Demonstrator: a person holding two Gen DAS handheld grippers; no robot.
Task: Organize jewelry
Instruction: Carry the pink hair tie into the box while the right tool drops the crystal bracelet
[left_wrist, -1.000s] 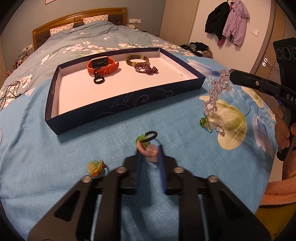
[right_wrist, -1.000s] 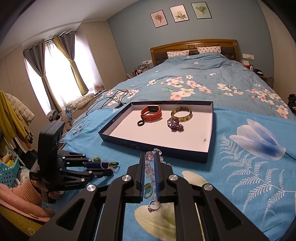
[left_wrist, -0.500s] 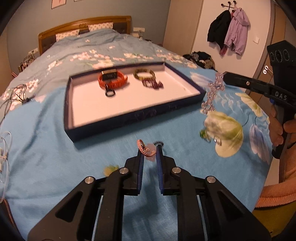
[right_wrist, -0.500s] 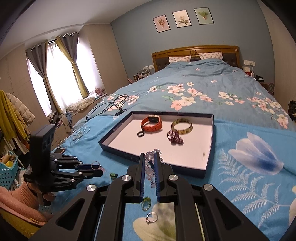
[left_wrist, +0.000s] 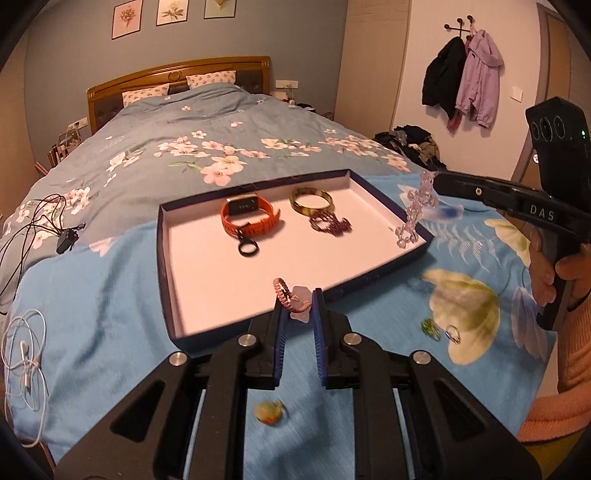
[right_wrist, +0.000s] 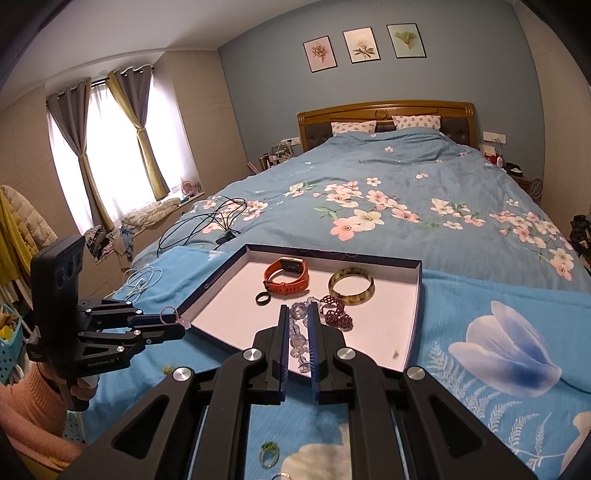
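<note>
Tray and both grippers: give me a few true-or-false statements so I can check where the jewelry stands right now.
1. The left gripper is shut on a pink braided bracelet. True.
2. The right gripper is empty. False: it grips a clear crystal bead bracelet.
3. The orange smartwatch lies in the tray. True.
4. The green ring is in the tray. False: it lies on the blue bedspread.
</note>
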